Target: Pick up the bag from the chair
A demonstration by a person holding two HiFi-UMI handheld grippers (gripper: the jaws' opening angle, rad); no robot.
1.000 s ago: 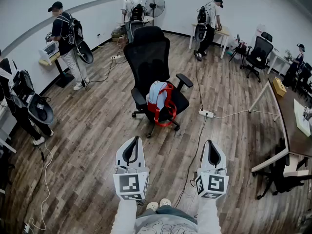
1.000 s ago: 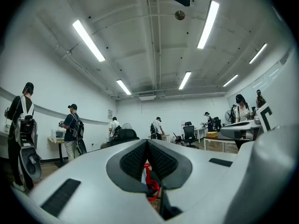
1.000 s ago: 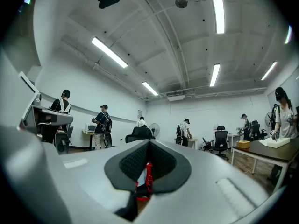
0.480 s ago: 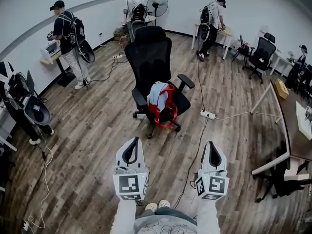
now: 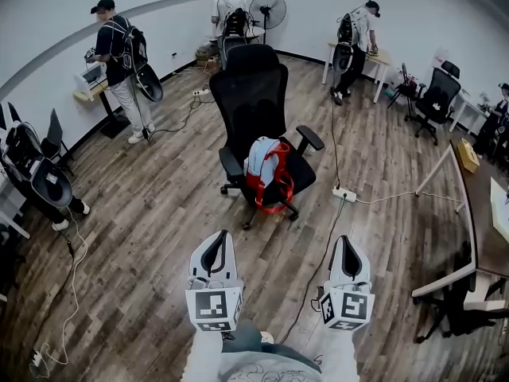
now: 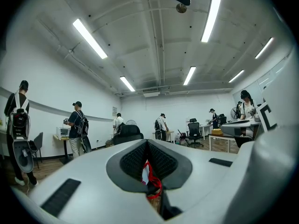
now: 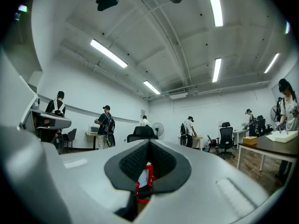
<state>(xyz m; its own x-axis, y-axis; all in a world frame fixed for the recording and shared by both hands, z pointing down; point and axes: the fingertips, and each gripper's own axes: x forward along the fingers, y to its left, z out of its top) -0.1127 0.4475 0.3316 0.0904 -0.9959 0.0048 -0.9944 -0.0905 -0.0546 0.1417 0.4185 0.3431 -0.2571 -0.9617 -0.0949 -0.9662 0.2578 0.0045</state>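
Observation:
A light-blue and red bag sits upright on the seat of a black office chair in the middle of the wooden floor. My left gripper and right gripper are held low in front of me, well short of the chair, both shut with nothing between the jaws. In the left gripper view, the bag shows small through the opening behind the closed tips of the left gripper. The right gripper view shows the bag the same way below the right gripper's tips.
A white power strip and its cable lie on the floor right of the chair. A long desk stands at the right. Several people work along the walls, one close at the left. A fan stands at the back.
The chair and bag sit slightly lower and further right in the head view. The person at the left has shifted. Both grippers hold the same pose, still shut.

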